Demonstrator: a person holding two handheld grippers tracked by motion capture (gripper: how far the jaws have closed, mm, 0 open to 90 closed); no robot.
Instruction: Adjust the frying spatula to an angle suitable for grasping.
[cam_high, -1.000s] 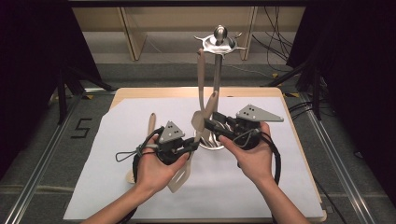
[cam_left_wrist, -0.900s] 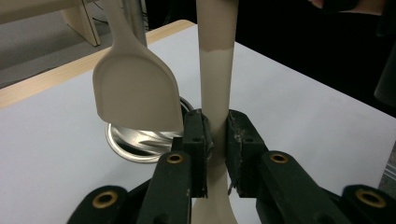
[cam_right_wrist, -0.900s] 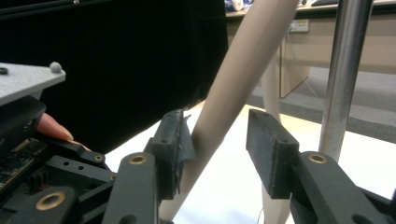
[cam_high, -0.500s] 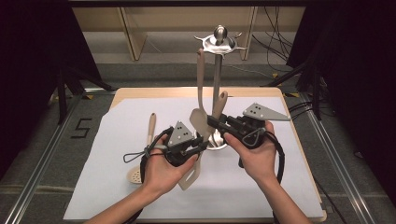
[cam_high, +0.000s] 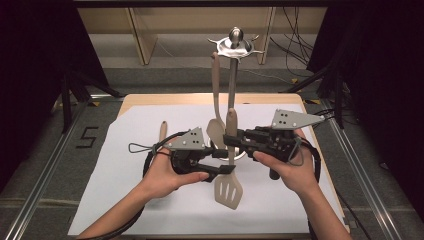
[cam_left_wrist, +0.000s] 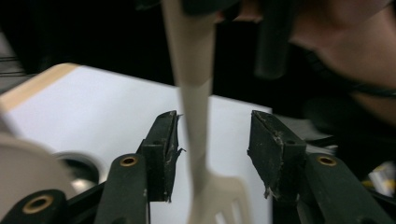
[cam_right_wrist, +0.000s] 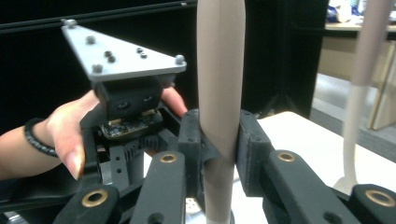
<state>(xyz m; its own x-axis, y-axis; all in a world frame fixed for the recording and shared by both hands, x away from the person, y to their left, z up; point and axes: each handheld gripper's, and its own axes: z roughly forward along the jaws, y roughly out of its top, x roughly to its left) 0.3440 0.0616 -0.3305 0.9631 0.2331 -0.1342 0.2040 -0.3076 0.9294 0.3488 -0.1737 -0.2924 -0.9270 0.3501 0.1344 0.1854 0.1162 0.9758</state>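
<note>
A beige slotted spatula (cam_high: 229, 189) hangs upright over the white sheet, head down. My right gripper (cam_high: 231, 140) is shut on its handle (cam_right_wrist: 219, 93); its jaws have just been closing, and both pads press the handle. My left gripper (cam_high: 220, 168) stands open lower down. Its jaws have just been opening, and the spatula's neck (cam_left_wrist: 196, 121) passes between them, nearer the left pad. A metal utensil stand (cam_high: 234, 75) rises just behind, with a beige spoon (cam_high: 215, 90) hanging from one of its top hooks.
A wooden spoon (cam_high: 163, 131) lies on the white sheet (cam_high: 125, 190) to the left of my left hand. The sheet covers a wooden board (cam_high: 165, 98). Dark frames and cables flank the table on both sides.
The left jaws have opened and let go of the spatula. The right jaws have closed on its handle. The spatula has swung from a slant to upright and risen a little.
</note>
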